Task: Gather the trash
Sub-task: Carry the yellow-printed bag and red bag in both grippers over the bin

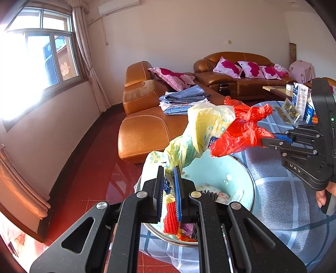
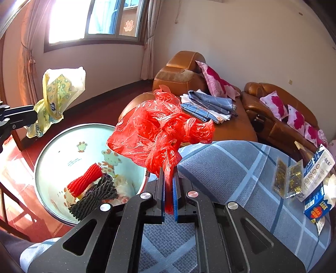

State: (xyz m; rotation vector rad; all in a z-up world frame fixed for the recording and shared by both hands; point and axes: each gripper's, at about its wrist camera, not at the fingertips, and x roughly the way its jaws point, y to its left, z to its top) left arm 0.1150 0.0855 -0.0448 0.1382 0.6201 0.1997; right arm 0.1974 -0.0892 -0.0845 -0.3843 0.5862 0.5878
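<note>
Left gripper (image 1: 169, 178), bottom centre, pinches a yellow bag (image 1: 201, 128); right gripper (image 2: 168, 184) pinches a red bag (image 2: 157, 128) above the bin (image 2: 52, 151).

Carton (image 2: 317, 206) print unreadable; bin (image 1: 241, 168) bottom hidden beneath trash.

We are looking into the living room of a home. A brown leather sofa (image 1: 231, 69) is standing against the far wall, with pink flowered cushions (image 1: 227, 67) lying on its seat. Folded blue checked bedding (image 1: 184, 98) is resting on the sofa's long end section, nearer to us. Left of the sofa, sunlight is pouring through a window (image 1: 42, 52) with pale curtains (image 1: 84, 46) hanging beside it. An air conditioner (image 1: 118, 6) is sitting high on the wall above the sofa, and red tiles (image 1: 88, 168) are covering the floor in front of it.
</note>
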